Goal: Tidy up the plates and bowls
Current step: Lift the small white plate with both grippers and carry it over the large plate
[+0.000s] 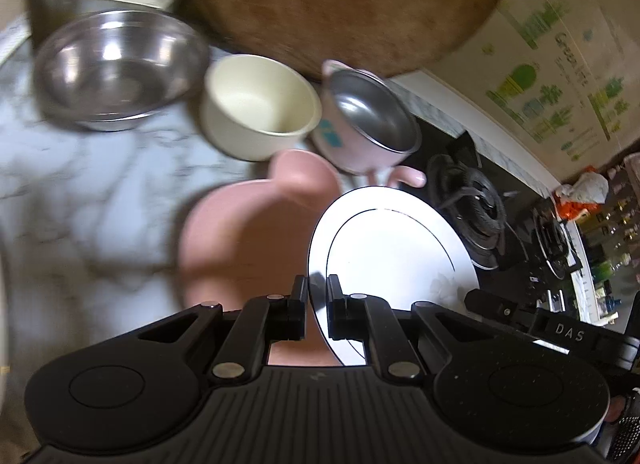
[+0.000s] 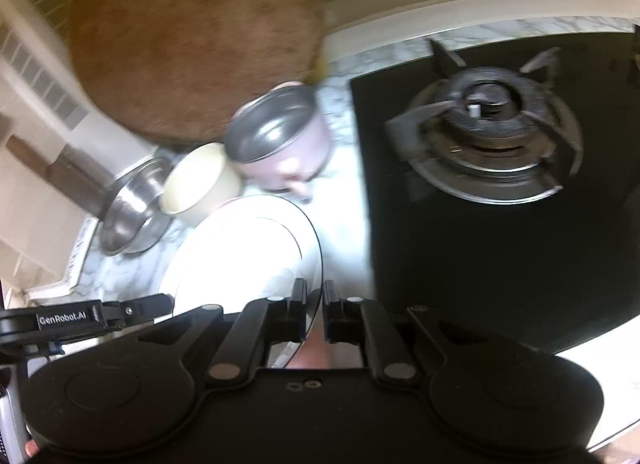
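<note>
Left wrist view: left hand-held gripper [image 1: 318, 292] nearest, pinched narrow on the rim of the white plate [image 1: 396, 248].
Right wrist view: right hand-held gripper [image 2: 315, 296] nearest, pinched narrow on the plate's [image 2: 240, 260] opposite rim.
Plate: white with a thin dark ring, held tilted between both grippers above the bench [image 1: 80, 199].
Pink dish: pink dish [image 1: 248, 240] just behind and below the plate, on the marble bench.
Cream bowl: cream bowl [image 1: 260, 103] farther back, upright, beside the pink dish.
Pink pot: pink pot [image 1: 368, 119] with steel lining, right of the cream bowl, touching it.
Steel bowl: steel bowl [image 1: 116, 67] left of the cream bowl.
Stove: stove [image 2: 492, 135] right of the dishes.
Board: round wooden board [image 1: 340, 3] farthest, leaning against the wall.
</note>
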{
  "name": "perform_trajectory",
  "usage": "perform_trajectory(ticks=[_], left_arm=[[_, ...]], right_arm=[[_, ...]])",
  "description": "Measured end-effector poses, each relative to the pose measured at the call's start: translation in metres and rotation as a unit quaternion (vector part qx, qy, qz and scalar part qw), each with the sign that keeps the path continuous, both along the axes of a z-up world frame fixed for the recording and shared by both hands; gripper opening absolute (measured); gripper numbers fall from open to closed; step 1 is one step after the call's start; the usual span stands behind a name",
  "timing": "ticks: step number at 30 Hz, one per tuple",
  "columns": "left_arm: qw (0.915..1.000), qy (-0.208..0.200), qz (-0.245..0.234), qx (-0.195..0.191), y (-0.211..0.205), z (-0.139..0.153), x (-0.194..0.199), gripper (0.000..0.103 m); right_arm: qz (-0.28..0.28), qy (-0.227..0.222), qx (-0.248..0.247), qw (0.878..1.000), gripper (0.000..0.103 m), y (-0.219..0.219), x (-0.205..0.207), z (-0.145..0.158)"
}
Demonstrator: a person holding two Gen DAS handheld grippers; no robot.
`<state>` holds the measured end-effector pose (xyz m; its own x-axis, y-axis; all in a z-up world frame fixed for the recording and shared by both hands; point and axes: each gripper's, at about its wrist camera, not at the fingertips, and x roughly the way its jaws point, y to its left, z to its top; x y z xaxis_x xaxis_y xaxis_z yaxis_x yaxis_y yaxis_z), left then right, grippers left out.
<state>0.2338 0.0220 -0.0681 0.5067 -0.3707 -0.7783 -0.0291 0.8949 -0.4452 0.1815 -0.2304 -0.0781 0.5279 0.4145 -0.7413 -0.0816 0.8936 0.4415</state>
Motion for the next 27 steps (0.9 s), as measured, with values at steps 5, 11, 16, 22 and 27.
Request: perform_trajectory(ticks=[5, 11, 16, 22, 27], left_arm=[[0.9996, -0.007, 0.029, -0.003, 0.040, 0.009, -0.016, 0.008], [0.9979, -0.013, 0.064, -0.003, 0.087, 0.016, -0.041, 0.008], [0.9953, -0.014, 0.096, -0.004, 0.125, 0.016, -0.064, 0.008], [0.9909, -0.012, 0.134, 0.000, 0.171, 0.018, -0.095, 0.008], [0.9859, -0.011, 0.166, 0.012, 0.208, 0.019, -0.120, 0.008]], right_arm=[[0.030, -0.006, 0.004, 1.000, 0.008, 0.034, 0.006, 0.005], [0.065, -0.006, 0.011, 0.998, 0.008, 0.075, 0.015, 0.006], [0.096, -0.007, 0.011, 0.995, 0.009, 0.113, 0.011, 0.006], [0.137, -0.002, 0.011, 0.991, 0.009, 0.165, 0.003, 0.005], [0.170, -0.006, 0.010, 0.985, 0.008, 0.211, -0.004, 0.010]])
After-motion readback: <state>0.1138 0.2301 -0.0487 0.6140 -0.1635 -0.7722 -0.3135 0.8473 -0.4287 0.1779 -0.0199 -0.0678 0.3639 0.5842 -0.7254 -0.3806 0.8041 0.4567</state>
